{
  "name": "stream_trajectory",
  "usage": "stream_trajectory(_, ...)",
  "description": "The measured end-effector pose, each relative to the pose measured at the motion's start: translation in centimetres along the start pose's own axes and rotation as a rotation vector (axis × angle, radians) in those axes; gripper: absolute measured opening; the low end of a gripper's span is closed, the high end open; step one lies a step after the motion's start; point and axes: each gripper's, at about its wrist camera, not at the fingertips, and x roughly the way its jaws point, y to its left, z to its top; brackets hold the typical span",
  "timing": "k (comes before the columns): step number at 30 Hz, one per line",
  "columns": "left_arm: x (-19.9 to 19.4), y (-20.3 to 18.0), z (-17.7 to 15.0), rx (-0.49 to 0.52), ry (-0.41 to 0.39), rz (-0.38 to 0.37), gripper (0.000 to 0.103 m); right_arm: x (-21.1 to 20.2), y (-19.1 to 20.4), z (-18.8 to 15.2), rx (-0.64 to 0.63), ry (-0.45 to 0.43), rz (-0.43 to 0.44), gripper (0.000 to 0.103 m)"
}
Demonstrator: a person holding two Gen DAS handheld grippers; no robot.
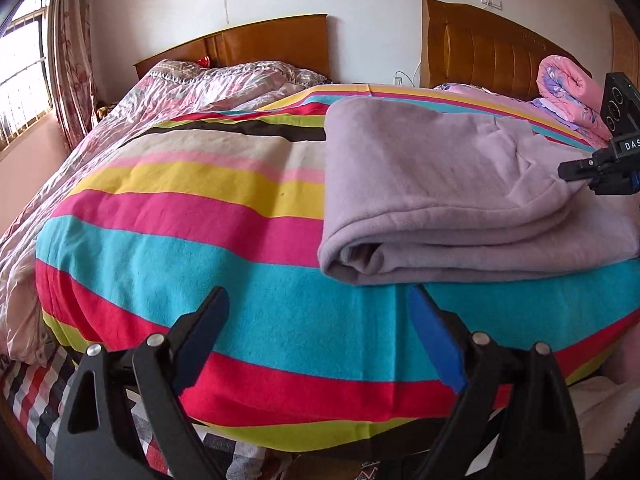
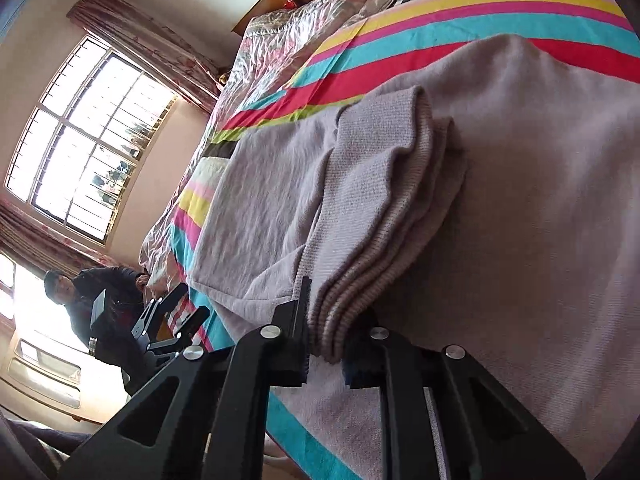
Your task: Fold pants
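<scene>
Lilac fleece pants [image 1: 448,196] lie folded in layers on the striped blanket [image 1: 224,248], toward the right of the bed. My left gripper [image 1: 316,312] is open and empty, hovering over the blanket just in front of the pants' folded near edge. My right gripper [image 2: 326,344] is shut on the ribbed cuff ends of the pants [image 2: 360,264], pinching several layers. It shows at the right edge of the left wrist view [image 1: 568,172], touching the pants' top layer. The left gripper also shows in the right wrist view [image 2: 176,312], open.
A pink floral quilt [image 1: 208,88] lies at the left and back of the bed. Two wooden headboards [image 1: 488,48] stand against the wall. A rolled pink duvet [image 1: 568,92] sits at the back right. A window [image 2: 84,140] is on the left; a person [image 2: 96,300] stands beside it.
</scene>
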Motion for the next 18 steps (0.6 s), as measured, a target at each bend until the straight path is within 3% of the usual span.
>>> stream_trajectory(5,-0.2,-1.3,2.0,-0.010,-0.040,-0.065,0.091,-2.8,5.8,3.2,-0.145,-0.099,-0.006,0.013)
stream_trajectory(9,1.6,-2.3,3.2,0.025,-0.030,-0.015,0.091,-3.4,10.7,6.3,-0.267,-0.139,-0.017,0.013)
stream_trajectory(12,2.3,-0.7,4.1,-0.050,-0.034,0.016,0.091,-4.9,13.4,7.3,-0.341,-0.188,-0.028,0.013)
stream_trajectory(15,2.6,1.5,4.0,-0.113,-0.029,0.098,0.092,-6.5,12.1,6.2,-0.316,-0.223,-0.031,0.013)
stream_trajectory(18,3.4,2.3,3.1,-0.097,0.002,0.094,0.096,-5.8,6.4,2.7,-0.174,-0.186,-0.061,0.013)
